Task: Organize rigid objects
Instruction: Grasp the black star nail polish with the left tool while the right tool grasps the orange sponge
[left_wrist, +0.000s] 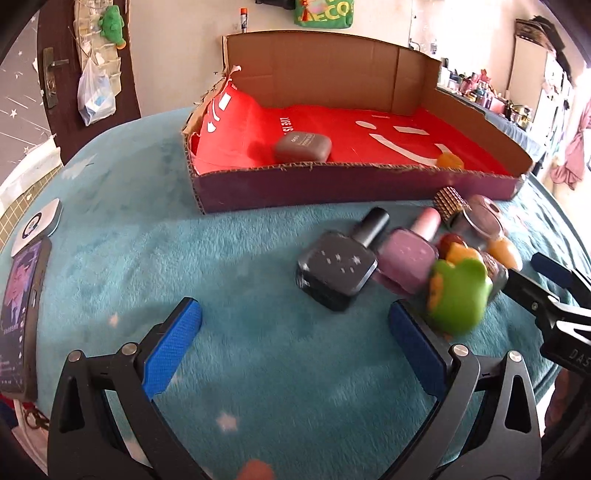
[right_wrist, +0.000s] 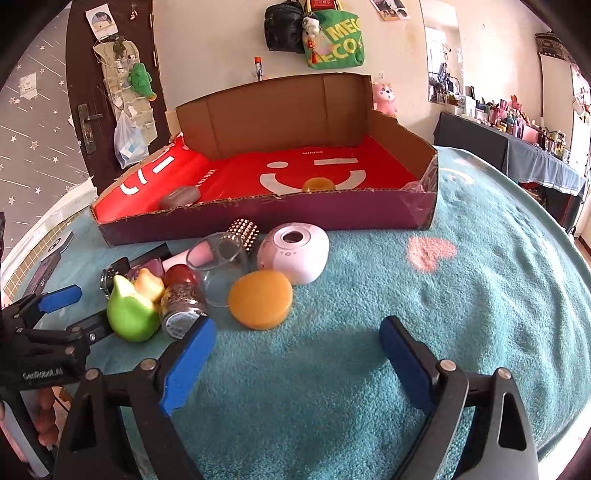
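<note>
A cardboard box (left_wrist: 332, 184) with a red lining holds a grey case (left_wrist: 303, 147) and an orange piece (left_wrist: 450, 161); the box also shows in the right wrist view (right_wrist: 266, 218). In front of it lies a cluster: a black bottle (left_wrist: 338, 267), a pink bottle (left_wrist: 410, 258), a green frog toy (left_wrist: 460, 295), a studded cylinder (right_wrist: 243, 234), a clear cup (right_wrist: 221, 264), a glitter jar (right_wrist: 181, 299), a white round device (right_wrist: 293, 253) and an orange puck (right_wrist: 260, 299). My left gripper (left_wrist: 295, 325) is open, just before the black bottle. My right gripper (right_wrist: 297, 341) is open, just before the puck.
A teal plush blanket (right_wrist: 443, 314) covers the surface. A phone (left_wrist: 20, 317) and a white device (left_wrist: 37, 225) lie at the left edge. A door (right_wrist: 99, 92) and a cluttered shelf (right_wrist: 517, 129) stand behind.
</note>
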